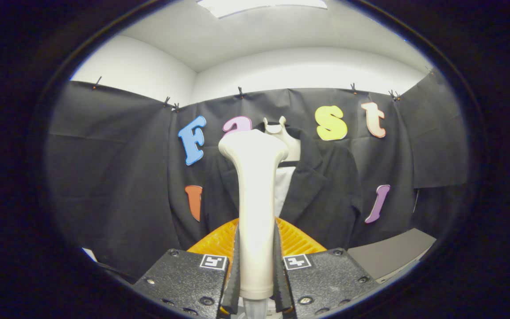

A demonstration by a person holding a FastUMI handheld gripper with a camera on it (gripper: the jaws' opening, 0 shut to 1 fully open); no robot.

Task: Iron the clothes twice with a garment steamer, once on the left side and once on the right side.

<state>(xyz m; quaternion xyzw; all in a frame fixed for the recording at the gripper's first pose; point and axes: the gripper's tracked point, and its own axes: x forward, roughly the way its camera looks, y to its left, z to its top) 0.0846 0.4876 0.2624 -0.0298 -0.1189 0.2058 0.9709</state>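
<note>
A cream garment steamer (255, 195) stands upright between my fingers, its handle gripped low and its wide head topmost. My gripper (256, 270) is shut on the steamer's handle, both fingers (236, 266) pressing its sides. Beyond the steamer head hangs a dark jacket (321, 190) over a white shirt on a cream hanger (277, 128), against the black cloth wall. The steamer head is still apart from the jacket and covers part of its left lapel.
An orange ribbed object (295, 237) lies just ahead of the fingers, below the jacket. A grey table surface (392, 252) lies at the right. White wall and ceiling rise above the black cloth.
</note>
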